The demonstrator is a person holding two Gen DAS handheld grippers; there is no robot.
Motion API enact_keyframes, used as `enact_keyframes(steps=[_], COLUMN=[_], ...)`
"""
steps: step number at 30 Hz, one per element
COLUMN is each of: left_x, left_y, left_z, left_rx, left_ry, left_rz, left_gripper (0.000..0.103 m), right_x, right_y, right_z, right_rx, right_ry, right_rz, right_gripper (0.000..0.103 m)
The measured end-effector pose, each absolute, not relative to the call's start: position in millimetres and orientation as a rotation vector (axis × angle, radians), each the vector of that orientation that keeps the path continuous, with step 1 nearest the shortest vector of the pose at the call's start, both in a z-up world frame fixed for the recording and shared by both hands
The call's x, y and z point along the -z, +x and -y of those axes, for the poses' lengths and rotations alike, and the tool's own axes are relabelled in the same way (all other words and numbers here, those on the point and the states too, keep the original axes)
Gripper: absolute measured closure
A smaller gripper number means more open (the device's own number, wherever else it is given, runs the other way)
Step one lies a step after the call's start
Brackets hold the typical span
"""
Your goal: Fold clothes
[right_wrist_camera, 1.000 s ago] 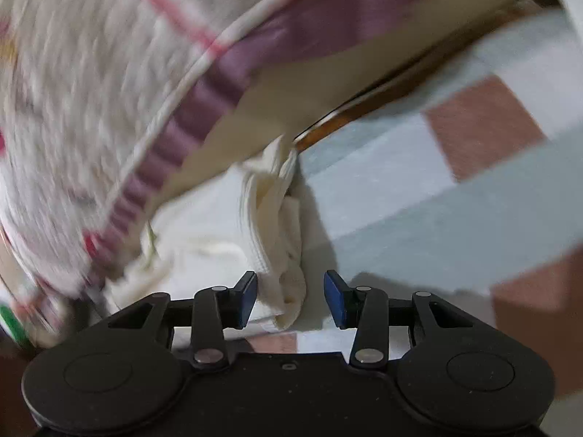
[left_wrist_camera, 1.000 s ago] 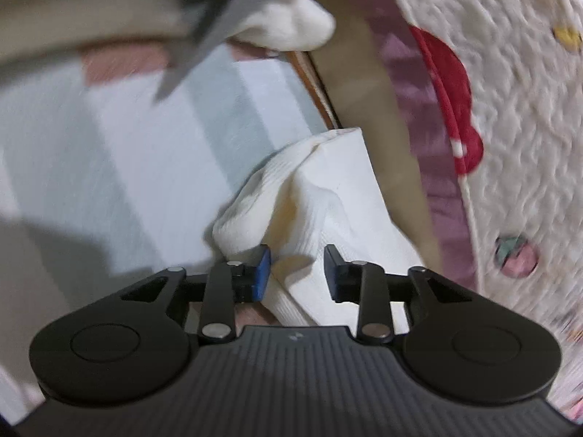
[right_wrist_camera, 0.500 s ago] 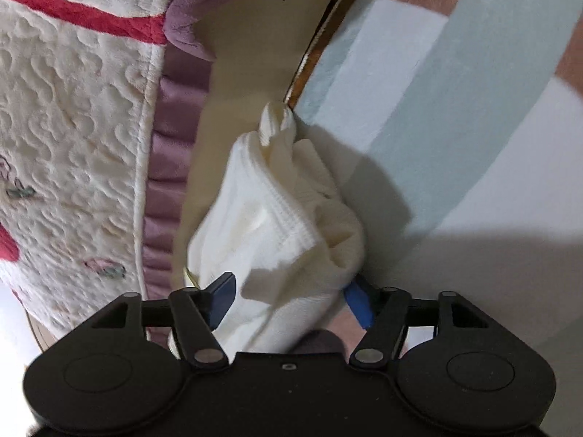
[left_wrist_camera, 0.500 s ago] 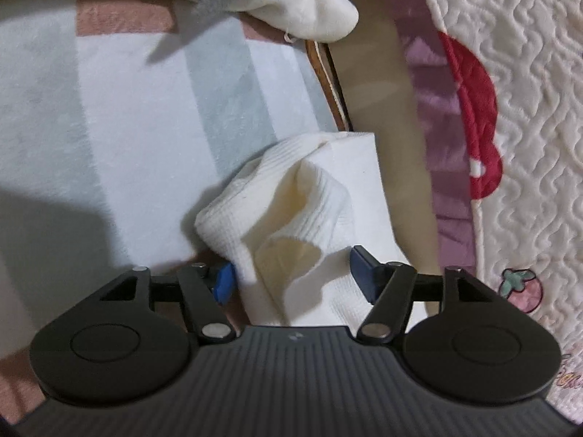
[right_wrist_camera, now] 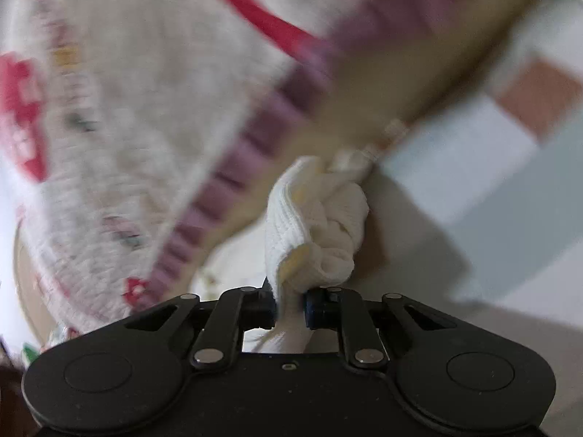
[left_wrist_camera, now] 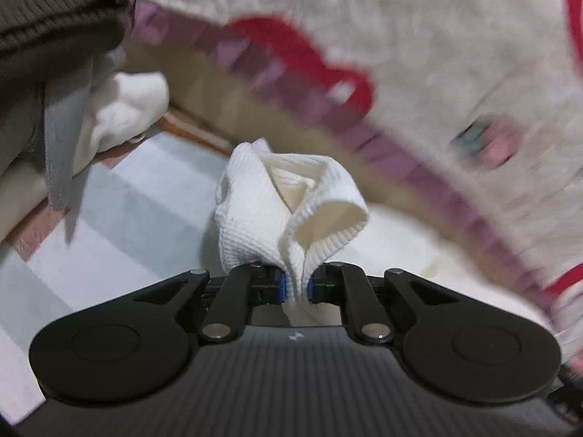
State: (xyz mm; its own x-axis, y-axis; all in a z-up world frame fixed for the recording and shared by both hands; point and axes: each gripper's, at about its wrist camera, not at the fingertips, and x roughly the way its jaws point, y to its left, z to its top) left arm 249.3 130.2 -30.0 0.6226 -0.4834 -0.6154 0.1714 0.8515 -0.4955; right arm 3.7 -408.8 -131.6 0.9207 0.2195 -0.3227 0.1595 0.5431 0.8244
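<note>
A white ribbed knit garment bunches up in front of my left gripper, whose jaws are closing and whose blue pads pinch a fold of it. In the right wrist view the same white garment is gathered in a knot of folds, and my right gripper is closing with its pads pressed on the cloth. Both ends of the garment are lifted off the striped mat. The rest of the garment hangs below the jaws, hidden.
A quilted white blanket with red and purple trim fills the far side, blurred by motion. A brown knit cloth, a grey cloth and another white garment lie at the left. A pale striped mat lies to the right.
Both grippers opened wide around the white garment, then closed on its folds and lifted it. The left gripper rose and rolled; the views swung towards the quilted blanket.
</note>
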Motion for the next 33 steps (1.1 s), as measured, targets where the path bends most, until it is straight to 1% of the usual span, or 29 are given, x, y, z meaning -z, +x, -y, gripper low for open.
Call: enact_keyframes(steps=[2,3,5,8,9,10,11,12,15,16,17,18,19,20,22,23,24,25,26,30,31,33], left_x=[16,17,29,79,91,101,104,102,78,73,68,77,86,95,103,106,102,98,92,64,55,42], left_y=[225,211,182,142,130,117,110,105,96,94,93,94,95,95,88,84,79,74,70,55,49,46], left_z=[-147,-153,-163,-164,-158,-152,-152,-158,-183,-183,-182,-180,-179,-177,-172,-170,-170,-170,-168,-157,-156,-149], left_rx=[0.425,0.433,0.436,0.439,0.428,0.415,0.416,0.416,0.465,0.464,0.461,0.430,0.397,0.363,0.332,0.317,0.317,0.319,0.325,0.333,0.350,0.382], left_ry=[-0.475,-0.493,-0.524,-0.482,-0.401,-0.317,-0.310,-0.362,-0.572,-0.540,-0.503,-0.464,-0.424,-0.384,-0.308,-0.270,-0.276,-0.286,-0.267,-0.137,-0.128,-0.134], left_rz=[-0.801,-0.816,-0.881,-1.051,-1.051,-1.046,-1.023,-1.003,-0.930,-0.934,-0.940,-0.986,-1.035,-1.083,-1.071,-1.063,-1.050,-1.036,-1.020,-0.948,-0.911,-0.873], left_gripper=[0.094,0.094,0.093,0.093,0.093,0.093,0.094,0.094,0.094,0.093,0.093,0.091,0.086,0.085,0.079,0.078,0.073,0.067,0.066,0.064,0.062,0.062], right_x=[110,101,101,138,151,151,148,145,117,115,123,133,143,154,143,137,126,114,104,78,73,65], right_y=[-21,-37,-67,-114,-122,-125,-128,-131,-143,-146,-145,-143,-141,-140,-140,-139,-139,-140,-144,-148,-140,-124], right_z=[411,412,411,407,401,398,395,393,393,392,391,390,389,390,387,385,381,377,372,353,344,320], right_rx=[-0.049,-0.044,-0.018,0.098,0.144,0.145,0.138,0.132,0.046,0.041,0.067,0.097,0.127,0.186,0.218,0.230,0.255,0.283,0.291,0.164,0.107,-0.013], right_ry=[0.981,0.973,0.954,0.958,0.914,0.898,0.889,0.879,0.906,0.898,0.882,0.864,0.845,0.844,0.778,0.743,0.677,0.606,0.548,0.423,0.389,0.318], right_rz=[-0.410,-0.415,-0.533,-0.745,-0.822,-0.826,-0.818,-0.810,-0.703,-0.704,-0.762,-0.828,-0.895,-0.956,-0.950,-0.942,-0.930,-0.917,-0.885,-0.773,-0.764,-0.752], right_gripper=[0.087,0.087,0.087,0.087,0.087,0.087,0.087,0.087,0.088,0.088,0.088,0.085,0.080,0.073,0.065,0.060,0.049,0.049,0.049,0.049,0.049,0.049])
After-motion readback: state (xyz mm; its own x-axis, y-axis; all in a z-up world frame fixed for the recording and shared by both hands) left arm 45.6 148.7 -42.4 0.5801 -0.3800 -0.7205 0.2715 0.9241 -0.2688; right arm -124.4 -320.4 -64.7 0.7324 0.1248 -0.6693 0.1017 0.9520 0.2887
